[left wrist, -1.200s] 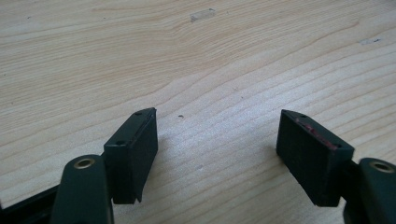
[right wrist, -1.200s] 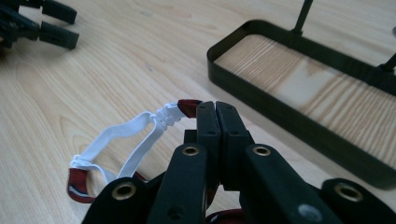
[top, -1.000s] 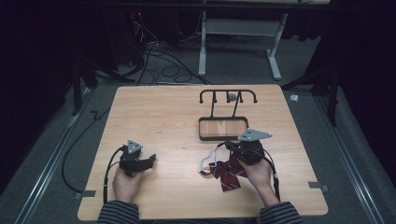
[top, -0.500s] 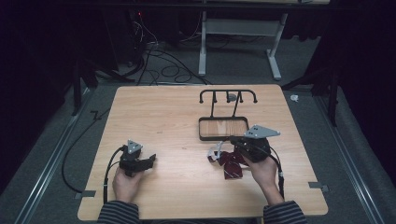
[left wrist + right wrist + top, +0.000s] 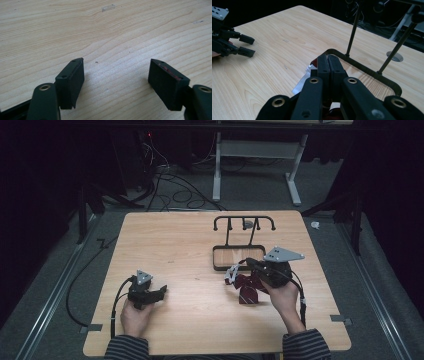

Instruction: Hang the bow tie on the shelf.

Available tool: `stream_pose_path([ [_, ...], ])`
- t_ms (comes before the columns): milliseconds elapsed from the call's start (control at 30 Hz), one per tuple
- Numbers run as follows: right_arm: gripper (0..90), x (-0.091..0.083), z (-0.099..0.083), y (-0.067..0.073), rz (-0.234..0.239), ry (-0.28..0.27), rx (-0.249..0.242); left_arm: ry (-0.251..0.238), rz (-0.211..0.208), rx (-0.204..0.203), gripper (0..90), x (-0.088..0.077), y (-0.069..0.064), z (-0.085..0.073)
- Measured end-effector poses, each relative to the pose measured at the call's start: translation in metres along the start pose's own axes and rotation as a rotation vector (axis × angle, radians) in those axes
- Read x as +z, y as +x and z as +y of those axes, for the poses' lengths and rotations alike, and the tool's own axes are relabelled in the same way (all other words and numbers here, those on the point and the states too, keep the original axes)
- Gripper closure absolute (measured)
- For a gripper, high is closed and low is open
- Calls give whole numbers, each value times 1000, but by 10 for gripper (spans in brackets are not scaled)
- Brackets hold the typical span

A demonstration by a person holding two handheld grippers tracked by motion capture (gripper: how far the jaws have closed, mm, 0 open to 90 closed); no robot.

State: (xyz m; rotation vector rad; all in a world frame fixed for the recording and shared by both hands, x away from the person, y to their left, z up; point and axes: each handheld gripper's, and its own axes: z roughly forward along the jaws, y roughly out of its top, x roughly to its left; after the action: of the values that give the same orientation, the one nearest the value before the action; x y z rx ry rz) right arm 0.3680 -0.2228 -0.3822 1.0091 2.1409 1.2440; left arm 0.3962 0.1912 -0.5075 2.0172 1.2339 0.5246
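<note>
A dark red striped cloth [image 5: 248, 289] with a white end [image 5: 231, 273] hangs partly lifted off the wooden table, just in front of the black rack's base [image 5: 216, 259]. My right gripper [image 5: 249, 263] is shut on the cloth's upper part and points toward the rack. In the right gripper view the jaws [image 5: 328, 60] are pressed together, with a bit of red cloth [image 5: 313, 61] and the white strip [image 5: 301, 84] showing below them. My left gripper [image 5: 162, 293] rests open on the table at the front left, and bare wood lies between its jaws [image 5: 116, 68].
The black rack [image 5: 243, 222] with several upright pegs stands at the table's back right; its thin posts [image 5: 352, 32] rise close ahead of the right jaws. The left gripper [image 5: 247, 45] lies far across the table [image 5: 175, 240]. Cables run over the floor behind.
My right gripper has risen and moved toward the rack's base, carrying the red cloth up off the table with it. The left gripper has stayed in place.
</note>
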Motion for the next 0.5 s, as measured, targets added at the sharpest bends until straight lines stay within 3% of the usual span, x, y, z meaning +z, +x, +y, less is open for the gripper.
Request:
stream_pose_path([
  [500,900,-3,14,-6,-11,-16,-6,0,0,0,297,0,0,0],
])
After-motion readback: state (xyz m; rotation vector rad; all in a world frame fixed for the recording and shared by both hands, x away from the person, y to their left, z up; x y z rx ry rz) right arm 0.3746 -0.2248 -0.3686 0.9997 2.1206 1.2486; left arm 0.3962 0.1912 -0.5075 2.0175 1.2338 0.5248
